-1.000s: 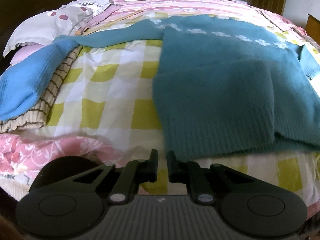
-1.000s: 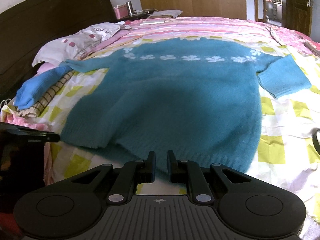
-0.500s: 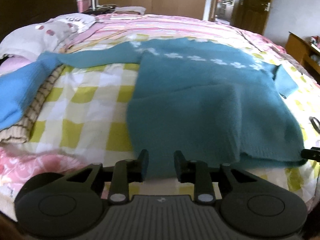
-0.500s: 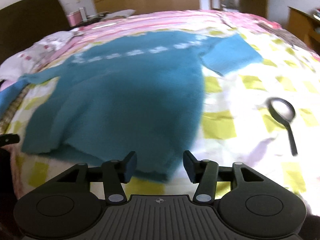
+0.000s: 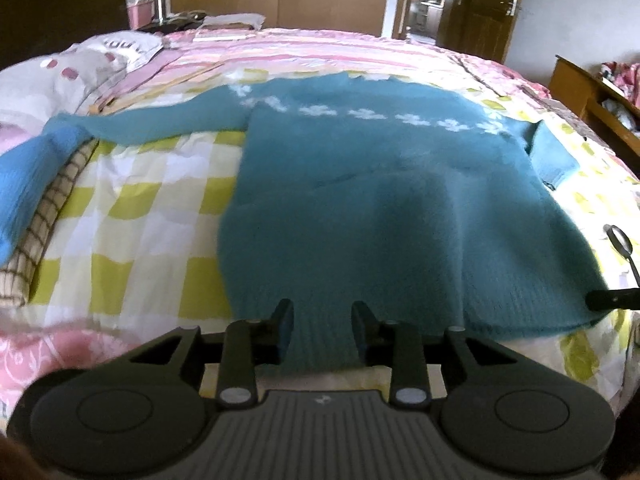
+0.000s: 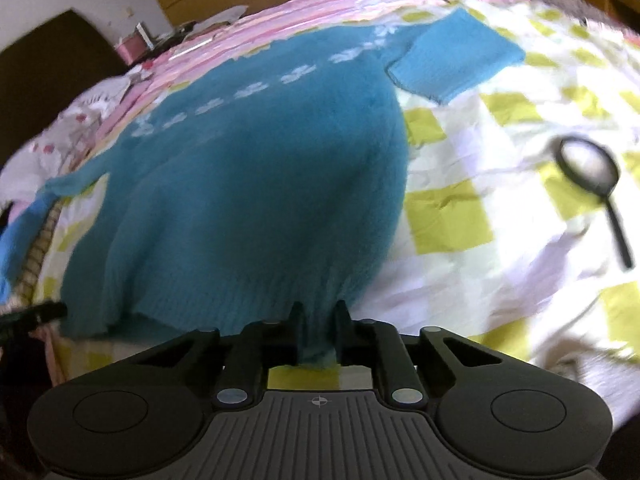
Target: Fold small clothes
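Both grippers angle down at the near hem of the teal sweater spread flat on the bed; left gripper jaws have just been opening, hem between unpressed pads; right gripper clamped on the hem; bare checked sheet on either side; magnifying glass lies right.

I see bare checked bedsheet left of the teal sweater, passable up to the folded clothes stack at its left edge, open sheet to the sweater's right, magnifying glass lying there
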`<state>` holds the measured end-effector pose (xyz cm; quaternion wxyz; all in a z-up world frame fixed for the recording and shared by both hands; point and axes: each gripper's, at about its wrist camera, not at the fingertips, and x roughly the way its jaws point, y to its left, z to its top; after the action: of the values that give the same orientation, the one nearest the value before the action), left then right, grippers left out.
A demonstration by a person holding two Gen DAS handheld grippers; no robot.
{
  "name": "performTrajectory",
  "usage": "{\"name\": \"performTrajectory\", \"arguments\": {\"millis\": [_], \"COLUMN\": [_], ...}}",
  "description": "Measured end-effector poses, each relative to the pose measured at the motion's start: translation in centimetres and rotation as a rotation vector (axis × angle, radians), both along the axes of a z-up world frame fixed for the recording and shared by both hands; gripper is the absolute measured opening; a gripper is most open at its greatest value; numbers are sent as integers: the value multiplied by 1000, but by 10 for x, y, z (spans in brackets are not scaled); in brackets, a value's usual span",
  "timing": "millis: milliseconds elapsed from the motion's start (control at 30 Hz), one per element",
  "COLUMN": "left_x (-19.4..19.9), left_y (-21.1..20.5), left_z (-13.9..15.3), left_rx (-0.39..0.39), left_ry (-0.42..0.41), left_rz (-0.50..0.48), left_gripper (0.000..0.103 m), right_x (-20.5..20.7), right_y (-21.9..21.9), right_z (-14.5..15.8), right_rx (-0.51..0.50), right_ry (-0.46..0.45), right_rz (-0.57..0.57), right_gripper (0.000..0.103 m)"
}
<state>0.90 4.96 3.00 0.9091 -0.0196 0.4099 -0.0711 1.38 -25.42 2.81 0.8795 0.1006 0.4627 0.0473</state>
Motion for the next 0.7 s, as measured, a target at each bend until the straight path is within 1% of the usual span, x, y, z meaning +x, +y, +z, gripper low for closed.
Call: {"name": "performTrajectory", "arguments": {"millis": [100,167,233,300,400,467,533,600,700], "left_x": [3,7,12,18,24,24,22,22,22], "left_y": [-3,-6,-11,-16,-24,-28,-31,-31,-28], "left_z": [2,0,-7,-17,-31,-35,-35,-34,-27], "left_rx": [8,18,24,37,65,98,116,111,66], "left_ry": [-19,-20,-11,23,77,78,69,68,56], "left_rz": [-26,-35,-48,-59,-82,-101,-118,-121,-120], "left_gripper": [44,46,46,46,46,46,47,47,47], "right_x": [-6,-7,-6,-3,0,2,3,2,0], "right_y": [-10,-16,-15,-6,2,2,1,-3,-4], "right_z": [15,19,15,6,-6,-6,-3,2,13], "right_rx": [-57,-62,-80,-117,-130,-123,-111,-104,-100], "right_ry": [-7,4,20,44,78,91,95,85,43], "right_rz": [16,16,19,33,29,26,20,13,5], "right_gripper": [11,11,11,11,13,17,17,17,17]}}
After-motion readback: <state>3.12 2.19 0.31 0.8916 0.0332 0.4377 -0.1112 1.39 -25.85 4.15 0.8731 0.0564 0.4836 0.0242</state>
